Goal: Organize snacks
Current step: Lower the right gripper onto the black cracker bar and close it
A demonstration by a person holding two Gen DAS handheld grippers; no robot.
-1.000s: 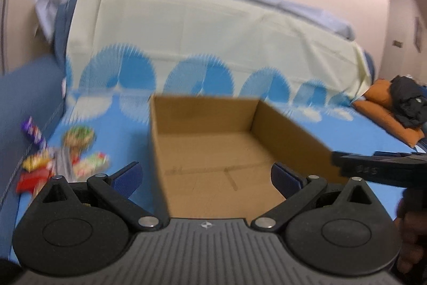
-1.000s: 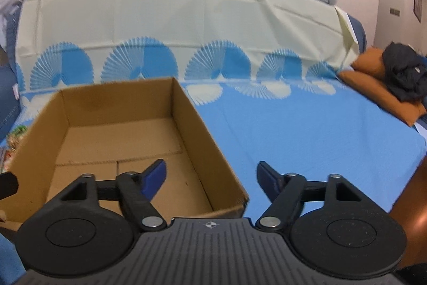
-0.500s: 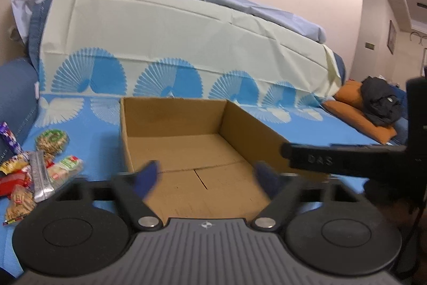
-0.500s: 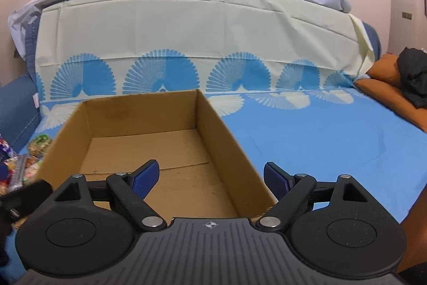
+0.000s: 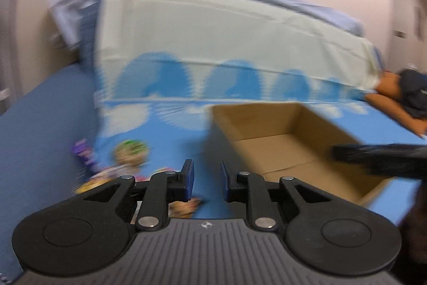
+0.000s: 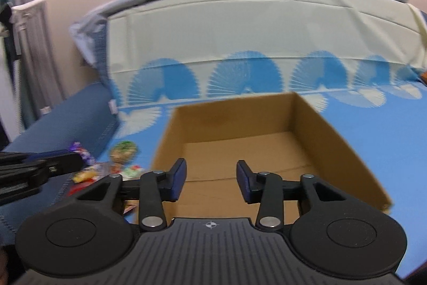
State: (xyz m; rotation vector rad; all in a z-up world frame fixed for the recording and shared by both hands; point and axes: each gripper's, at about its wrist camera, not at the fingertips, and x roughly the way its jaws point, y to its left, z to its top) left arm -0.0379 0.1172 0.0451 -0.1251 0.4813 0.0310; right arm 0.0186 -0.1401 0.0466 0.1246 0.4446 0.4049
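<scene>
An open brown cardboard box (image 5: 291, 148) (image 6: 250, 151) with nothing inside sits on the blue sheet. Several snack packets (image 5: 128, 167) (image 6: 106, 164) lie in a blurred heap left of it, among them a round green-topped one (image 5: 130, 152) (image 6: 123, 150) and a purple one (image 5: 83, 155). My left gripper (image 5: 206, 182) hovers over the sheet between heap and box; its jaws are closing, a narrow gap left and nothing in it. My right gripper (image 6: 210, 182) hangs before the box's near wall, jaws also closing, nothing between them.
The bed's blue sheet (image 6: 373, 130) with white fan patterns runs to a draped headboard (image 6: 253, 26). A dark blue bolster (image 5: 40, 124) borders the left. Orange pillows with dark clothing (image 5: 405, 95) lie far right. The right gripper's body (image 5: 381, 154) crosses the left wrist view.
Both views have swung left, so the snack heap now sits nearer the middle. Both pairs of jaws have narrowed from wide apart. The left gripper shifted off the box toward the heap.
</scene>
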